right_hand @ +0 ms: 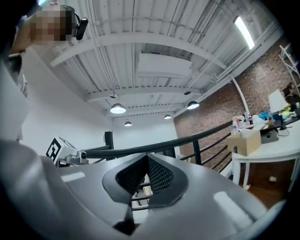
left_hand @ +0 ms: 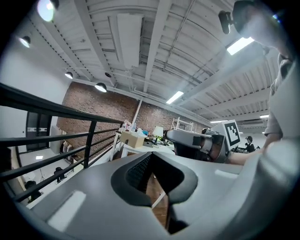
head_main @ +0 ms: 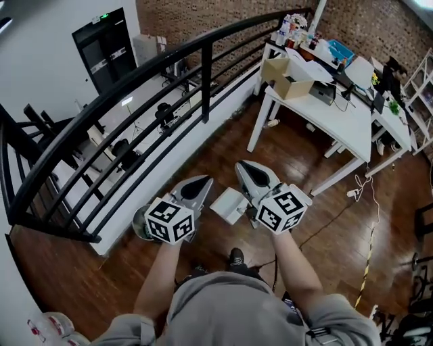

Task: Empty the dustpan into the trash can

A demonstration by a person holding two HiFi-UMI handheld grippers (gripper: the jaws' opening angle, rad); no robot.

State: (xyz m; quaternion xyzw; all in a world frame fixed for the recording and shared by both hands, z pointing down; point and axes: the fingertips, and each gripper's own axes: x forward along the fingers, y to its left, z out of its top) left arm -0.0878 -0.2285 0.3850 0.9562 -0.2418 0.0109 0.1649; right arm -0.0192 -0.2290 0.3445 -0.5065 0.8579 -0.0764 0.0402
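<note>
At the left, a black curved metal railing (head_main: pixel 205 81) borders the dark brown wooden floor (head_main: pixel 67 277). The left gripper (head_main: pixel 201 181) is closed on nothing. Just right of it, a pale grey flat dustpan (head_main: pixel 229 204) lies on the floor between both grippers. The right gripper (head_main: pixel 245 165) is also closed and empty. At the far right stands a white bench (head_main: pixel 338 118) with a brown cardboard box (head_main: pixel 287 78), before a red brick wall (head_main: pixel 203 17).

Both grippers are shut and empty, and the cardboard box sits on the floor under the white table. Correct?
No: the head view shows the cardboard box on top of the white table. The left gripper and right gripper are shut and empty.
</note>
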